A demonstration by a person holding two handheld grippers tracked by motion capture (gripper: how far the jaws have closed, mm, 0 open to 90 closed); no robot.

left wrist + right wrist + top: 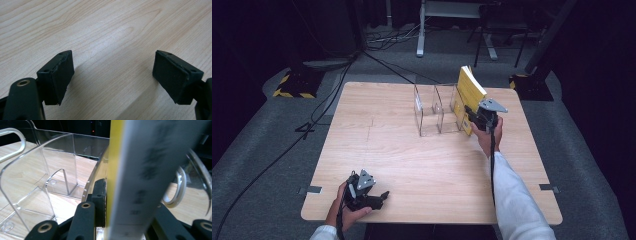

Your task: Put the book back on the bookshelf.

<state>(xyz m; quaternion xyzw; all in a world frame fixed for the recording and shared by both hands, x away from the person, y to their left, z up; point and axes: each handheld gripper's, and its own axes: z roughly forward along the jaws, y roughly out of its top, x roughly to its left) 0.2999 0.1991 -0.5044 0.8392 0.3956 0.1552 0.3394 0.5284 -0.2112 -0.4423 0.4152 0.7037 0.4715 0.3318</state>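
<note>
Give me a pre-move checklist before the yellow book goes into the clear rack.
1. Right gripper shut on the yellow book: ok.
2. Book at the clear rack, right-end slot: ok.
3. Book upright: not ok, it tilts.
4. Book bottomed out in the slot: cannot tell.
5. Left gripper open, away from the rack at the near table edge: ok.
</note>
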